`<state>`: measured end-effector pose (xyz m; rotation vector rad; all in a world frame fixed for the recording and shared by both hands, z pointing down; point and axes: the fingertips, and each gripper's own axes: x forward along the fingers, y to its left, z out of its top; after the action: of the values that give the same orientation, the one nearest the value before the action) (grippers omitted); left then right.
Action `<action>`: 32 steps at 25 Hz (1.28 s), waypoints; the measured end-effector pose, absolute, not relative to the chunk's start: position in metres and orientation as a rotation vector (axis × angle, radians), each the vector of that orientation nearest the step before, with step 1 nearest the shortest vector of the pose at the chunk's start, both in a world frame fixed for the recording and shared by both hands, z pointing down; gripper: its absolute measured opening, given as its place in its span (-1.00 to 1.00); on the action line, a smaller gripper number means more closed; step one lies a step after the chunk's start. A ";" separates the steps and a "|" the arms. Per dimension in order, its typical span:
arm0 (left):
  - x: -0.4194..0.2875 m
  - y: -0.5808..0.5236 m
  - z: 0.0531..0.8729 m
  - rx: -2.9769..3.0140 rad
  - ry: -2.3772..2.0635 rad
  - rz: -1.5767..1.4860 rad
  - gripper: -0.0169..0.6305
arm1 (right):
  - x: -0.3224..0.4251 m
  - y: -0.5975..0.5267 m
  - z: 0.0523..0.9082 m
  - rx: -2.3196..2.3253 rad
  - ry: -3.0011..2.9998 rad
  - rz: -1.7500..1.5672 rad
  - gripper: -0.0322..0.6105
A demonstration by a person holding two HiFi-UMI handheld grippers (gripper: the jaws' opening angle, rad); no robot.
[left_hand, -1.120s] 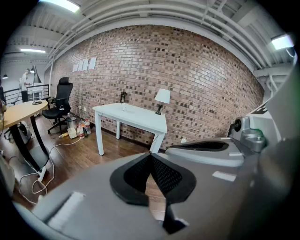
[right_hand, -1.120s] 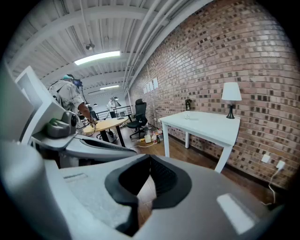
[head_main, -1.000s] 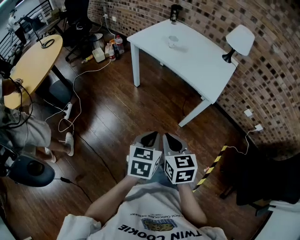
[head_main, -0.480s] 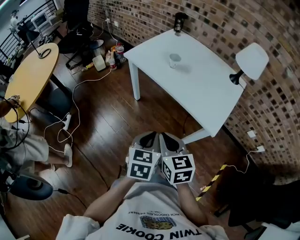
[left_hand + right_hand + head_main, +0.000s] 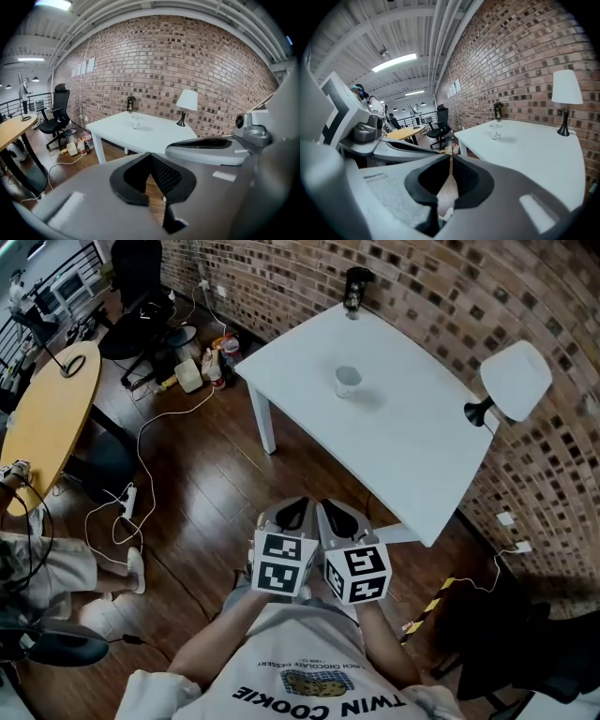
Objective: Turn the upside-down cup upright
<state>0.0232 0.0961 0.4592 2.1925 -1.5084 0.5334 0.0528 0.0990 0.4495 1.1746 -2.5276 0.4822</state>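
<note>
A small clear cup (image 5: 347, 381) stands near the middle of the white table (image 5: 412, 437), far ahead of both grippers. It is too small to tell which way up it is. It also shows in the left gripper view as the cup (image 5: 136, 122) and in the right gripper view as the cup (image 5: 496, 132). My left gripper (image 5: 298, 510) and right gripper (image 5: 334, 513) are held side by side close to my chest, over the wooden floor. Both are shut with nothing between the jaws: left gripper (image 5: 151, 155), right gripper (image 5: 450, 157).
A dark bottle (image 5: 354, 289) stands at the table's far edge by the brick wall, and a white lamp (image 5: 511, 381) at its right end. A yellow round table (image 5: 47, 418), office chairs and loose cables (image 5: 141, 465) lie to the left. A person sits at lower left.
The white table and cup have come closer and lower in the head view as I walk toward them. Both grippers stay together in front of my chest, still shut.
</note>
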 end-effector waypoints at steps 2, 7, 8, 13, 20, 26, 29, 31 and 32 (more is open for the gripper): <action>0.019 0.070 0.464 2.206 -1.482 0.536 -0.94 | 0.048 0.073 0.453 1.195 -2.512 0.474 -0.87; 0.006 -0.004 0.474 2.266 -1.380 0.562 -0.94 | 0.034 0.004 0.460 1.255 -2.469 0.491 -0.84; 0.002 -0.020 0.473 2.278 -1.358 0.564 -0.94 | 0.032 -0.011 0.460 1.272 -2.455 0.502 -0.83; -0.013 -0.090 0.476 2.311 -1.253 0.568 -0.94 | 0.025 -0.080 0.469 1.315 -2.346 0.487 -0.69; -0.025 -0.155 0.481 2.352 -1.129 0.563 -0.94 | 0.028 -0.170 0.482 1.283 -2.130 0.237 -0.61; -0.038 -0.195 0.488 2.332 -1.079 0.563 -0.94 | 0.037 -0.223 0.495 1.195 -1.939 0.048 -0.62; -0.037 -0.209 0.486 2.345 -1.074 0.568 -0.94 | 0.040 -0.239 0.509 1.144 -1.882 0.029 -0.62; -0.036 -0.217 0.487 2.349 -1.073 0.570 -0.94 | 0.040 -0.246 0.516 1.112 -1.863 0.019 -0.62; -0.036 -0.221 0.488 2.347 -1.076 0.572 -0.94 | 0.039 -0.248 0.519 1.094 -1.859 0.020 -0.62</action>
<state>-0.0363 -0.2210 0.4883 2.3471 -1.0759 0.5717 0.0393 -0.2484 0.5189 1.0940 -1.8588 0.0200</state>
